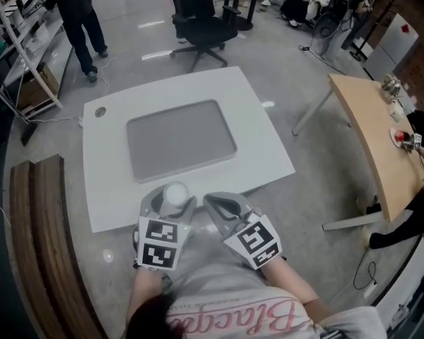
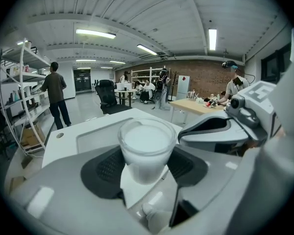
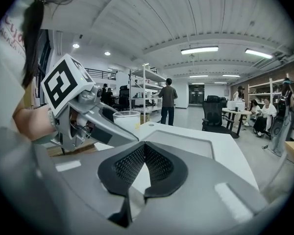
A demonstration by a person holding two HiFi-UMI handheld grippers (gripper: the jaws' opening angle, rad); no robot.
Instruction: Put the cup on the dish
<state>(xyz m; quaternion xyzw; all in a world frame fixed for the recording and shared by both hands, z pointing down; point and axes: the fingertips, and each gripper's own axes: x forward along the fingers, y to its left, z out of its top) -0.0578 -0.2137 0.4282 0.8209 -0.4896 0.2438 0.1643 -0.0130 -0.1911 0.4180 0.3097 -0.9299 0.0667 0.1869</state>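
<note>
A white frosted cup (image 1: 174,195) stands upright between the pads of my left gripper (image 1: 171,203), which is shut on it over the near edge of the white table (image 1: 268,154). The left gripper view shows the cup (image 2: 146,148) squeezed between the dark pads (image 2: 108,168). The dish, a shallow grey rectangular tray (image 1: 180,140), lies in the middle of the table, beyond the cup. My right gripper (image 1: 217,205) hovers beside the left one, shut and empty, its pads (image 3: 157,165) meeting at the tips. From the right gripper view the cup (image 3: 127,122) shows at the left.
A black office chair (image 1: 198,20) stands beyond the table's far edge, and a person (image 1: 78,20) stands by shelving at the far left. A curved wooden bench (image 1: 42,246) runs along my left. A wooden table (image 1: 374,140) with small items is off to the right.
</note>
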